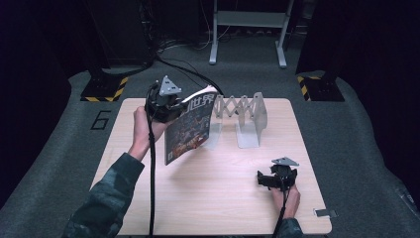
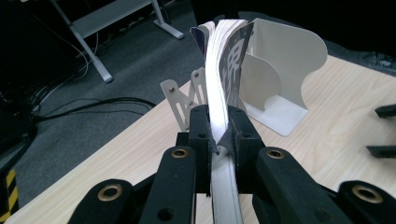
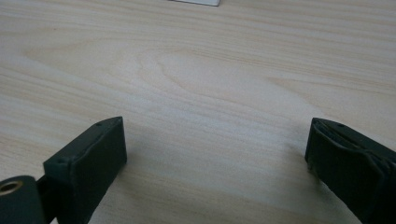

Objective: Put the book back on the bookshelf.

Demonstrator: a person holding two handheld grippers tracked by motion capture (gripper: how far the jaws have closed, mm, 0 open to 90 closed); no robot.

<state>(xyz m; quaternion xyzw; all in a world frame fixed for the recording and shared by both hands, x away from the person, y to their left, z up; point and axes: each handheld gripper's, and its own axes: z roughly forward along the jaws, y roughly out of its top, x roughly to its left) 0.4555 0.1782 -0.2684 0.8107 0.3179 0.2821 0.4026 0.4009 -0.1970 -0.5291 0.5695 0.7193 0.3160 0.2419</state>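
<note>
Clamping a magazine (image 1: 190, 126) by its edge, the left gripper (image 2: 219, 135) holds it raised just beside the bookend rack (image 1: 245, 116). Nearer the person than that rack, the right gripper (image 3: 215, 154) rests with jaws wide and empty.

High view overlooks table (image 1: 208, 198); claw views sit close above it.

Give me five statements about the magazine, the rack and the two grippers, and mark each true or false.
1. The left gripper is clamped on the magazine. True.
2. The magazine lies flat on the table. False: it is held up off the tabletop.
3. The right gripper has its jaws wide apart with nothing between them. True.
4. The expanding book rack is lying tipped over. False: it stands upright at the far side of the table.
5. The right gripper holds a second magazine. False: it is empty, low over bare wood.
</note>
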